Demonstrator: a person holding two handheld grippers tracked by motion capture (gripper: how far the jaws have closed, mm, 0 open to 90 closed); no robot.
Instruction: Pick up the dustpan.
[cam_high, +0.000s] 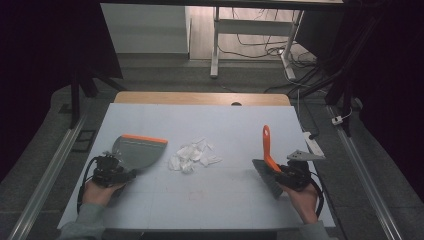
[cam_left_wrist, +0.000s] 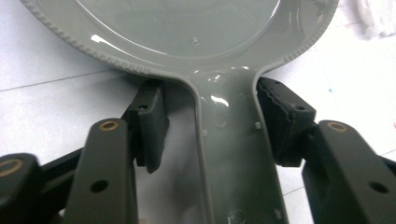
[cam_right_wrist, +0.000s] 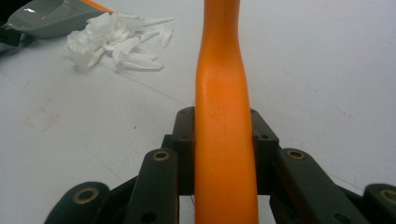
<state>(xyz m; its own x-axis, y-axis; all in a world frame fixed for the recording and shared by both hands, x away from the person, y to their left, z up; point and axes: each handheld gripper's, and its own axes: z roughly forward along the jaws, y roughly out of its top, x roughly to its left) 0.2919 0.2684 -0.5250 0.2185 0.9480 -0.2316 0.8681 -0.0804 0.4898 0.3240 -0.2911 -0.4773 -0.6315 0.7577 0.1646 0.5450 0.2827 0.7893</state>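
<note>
At the near edge of the table (cam_high: 150, 210), two forearms came in from below, each hand holding a gripper. Left gripper (cam_high: 111, 170) sat at the near left, its jaws set either side of the grey dustpan (cam_high: 137, 152) handle. From the left gripper view the handle (cam_left_wrist: 233, 154) ran up between the jaws; the right jaw pressed against the handle's edge, while the left jaw stood slightly off it with a sliver of gap, so the jaws looked only loosely closed round the handle. Pan body (cam_left_wrist: 187, 32) lay flat on the table just ahead of the jaws.

Right gripper (cam_high: 287, 172) sat at the near right, clamped on the orange handle of a brush (cam_high: 266, 150). From the right gripper view both jaws touched the orange handle (cam_right_wrist: 223, 130) on its two sides, firmly shut on it. Brush head, dark bristles (cam_high: 267, 177), rested on the table beside the gripper, the handle rising away toward the far side.

Farther in, between the two tools, lay a pile of crumpled white paper scraps (cam_high: 194, 155), just beside the dustpan's orange-lipped front edge and well apart from the brush. Same pile showed in the right gripper view (cam_right_wrist: 112, 39), with the pan behind it.

Beyond the table: floor, cables, and the legs of a white desk (cam_high: 216, 45).
</note>
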